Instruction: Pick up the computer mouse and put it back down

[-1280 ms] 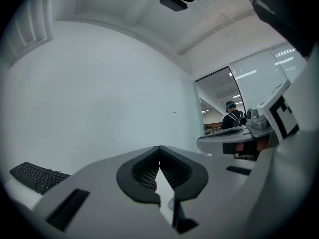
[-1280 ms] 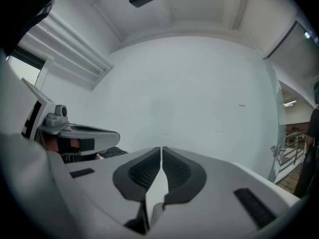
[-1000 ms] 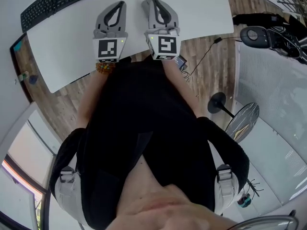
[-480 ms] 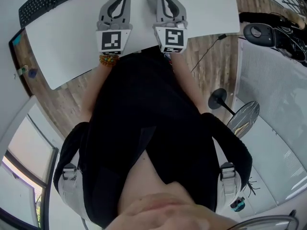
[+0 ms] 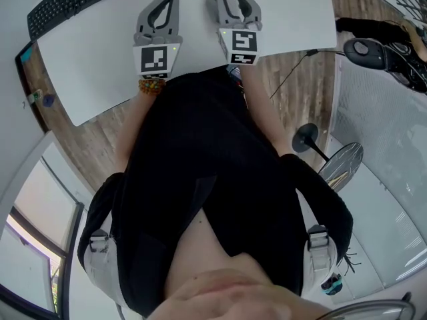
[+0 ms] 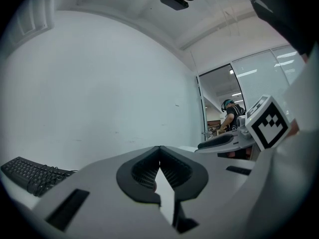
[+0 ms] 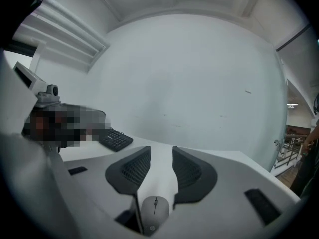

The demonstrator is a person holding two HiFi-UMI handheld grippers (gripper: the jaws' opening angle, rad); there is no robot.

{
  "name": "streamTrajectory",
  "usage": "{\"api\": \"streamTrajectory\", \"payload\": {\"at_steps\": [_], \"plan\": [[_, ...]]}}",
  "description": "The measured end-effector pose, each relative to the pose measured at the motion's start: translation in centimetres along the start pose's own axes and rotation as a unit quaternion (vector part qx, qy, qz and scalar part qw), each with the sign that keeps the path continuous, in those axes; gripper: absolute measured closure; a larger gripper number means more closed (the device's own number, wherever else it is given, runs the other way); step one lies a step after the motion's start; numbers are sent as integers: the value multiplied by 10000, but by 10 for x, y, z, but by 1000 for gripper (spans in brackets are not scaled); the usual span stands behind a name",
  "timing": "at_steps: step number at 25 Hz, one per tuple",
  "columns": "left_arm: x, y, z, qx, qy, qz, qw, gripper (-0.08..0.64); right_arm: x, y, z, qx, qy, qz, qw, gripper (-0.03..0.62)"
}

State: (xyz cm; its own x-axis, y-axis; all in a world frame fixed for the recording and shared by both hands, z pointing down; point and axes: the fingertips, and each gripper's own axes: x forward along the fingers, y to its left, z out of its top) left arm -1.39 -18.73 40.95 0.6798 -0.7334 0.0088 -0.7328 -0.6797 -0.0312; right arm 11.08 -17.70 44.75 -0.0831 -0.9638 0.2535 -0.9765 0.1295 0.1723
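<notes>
My right fingers (image 7: pixel 130 172) are opening now and stand partly apart, and their ribbed pads press on nothing. The mouse (image 7: pixel 154 210) lies flat on the white counter (image 5: pixel 100 59). In the right gripper view it shows low in the gap, near the root of the fingers and in line with them. In the head view I cannot see it, because the gripper covers that place. My left fingers (image 6: pixel 144 169) are closed tip to tip with nothing between them, and they hang level over the counter, just beside the right ones. The mouse is small and pale grey, with a wheel in a thin slot on the top. I judge it to be light, with a hard plastic shell that does not give under pressure. Its back is round and smooth, so a grip on the top may slip off. I would take it by the two long sides, about the middle of its length, and keep the pads away from the wheel and the buttons. The counter looks smooth and bare around it, so the mouse may slide if one finger touches it first. A black keyboard (image 5: pixel 77 2) lies at the far left corner, well apart from both grippers. Behind the counter is a plain white wall (image 7: pixel 199 83). The floor (image 5: pixel 87 145) is of wood, and a thin black cable (image 5: pixel 288 75) runs over it by the right edge of the counter.
</notes>
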Motion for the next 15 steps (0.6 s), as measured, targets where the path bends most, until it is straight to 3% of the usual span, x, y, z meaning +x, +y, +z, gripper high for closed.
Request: {"api": "streamTrajectory", "payload": {"at_steps": [6, 15], "plan": [[7, -4, -8, 28, 141, -105, 9998, 548, 15, 4, -41, 236, 602, 191, 9977, 359], [14, -6, -17, 27, 266, -198, 9994, 548, 25, 9, -87, 361, 1300, 434, 9899, 321]]}}
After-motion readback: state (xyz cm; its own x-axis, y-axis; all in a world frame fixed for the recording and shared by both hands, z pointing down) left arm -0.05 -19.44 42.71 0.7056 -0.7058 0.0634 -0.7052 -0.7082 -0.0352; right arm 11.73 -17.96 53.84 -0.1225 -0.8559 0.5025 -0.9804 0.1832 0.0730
